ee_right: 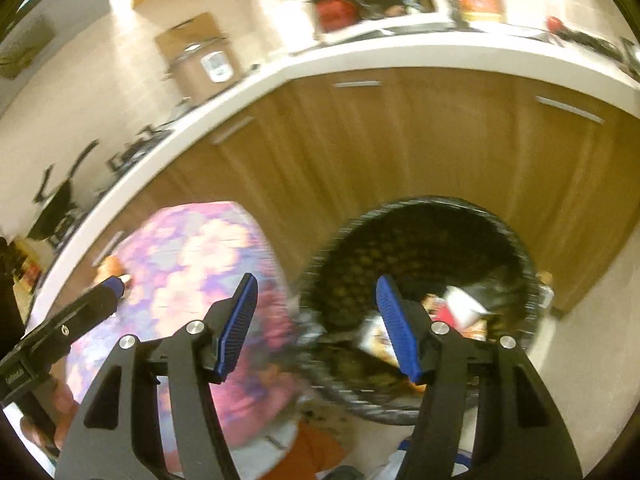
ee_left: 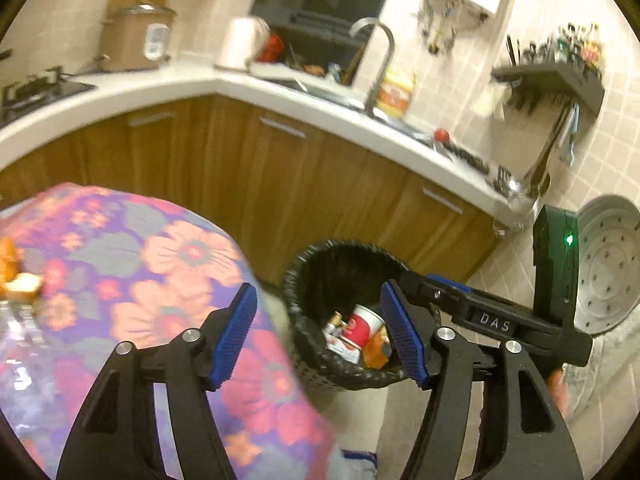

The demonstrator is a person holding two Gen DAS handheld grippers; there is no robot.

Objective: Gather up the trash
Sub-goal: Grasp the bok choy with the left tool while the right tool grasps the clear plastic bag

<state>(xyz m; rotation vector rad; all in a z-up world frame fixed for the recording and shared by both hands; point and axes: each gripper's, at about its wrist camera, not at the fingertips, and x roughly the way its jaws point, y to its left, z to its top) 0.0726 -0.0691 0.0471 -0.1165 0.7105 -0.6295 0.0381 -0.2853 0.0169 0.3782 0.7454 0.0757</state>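
Trash bin point(ee_left: 340, 264) sits lower right of centre; food scraps point(ee_left: 20, 276) lie far left on my floral table point(ee_left: 180, 248), nearest my left gripper point(ee_left: 318, 332). Both grippers gape wide, empty.

Floral-clothed table point(ee_left: 168, 264) bears bread pieces point(ee_left: 18, 280).

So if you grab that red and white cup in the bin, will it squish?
Probably. The cup looks like thin paper, so it should be light and may crumple if squeezed hard. It lies tilted among other wrappers in the bin, so it might slip or roll when nudged.
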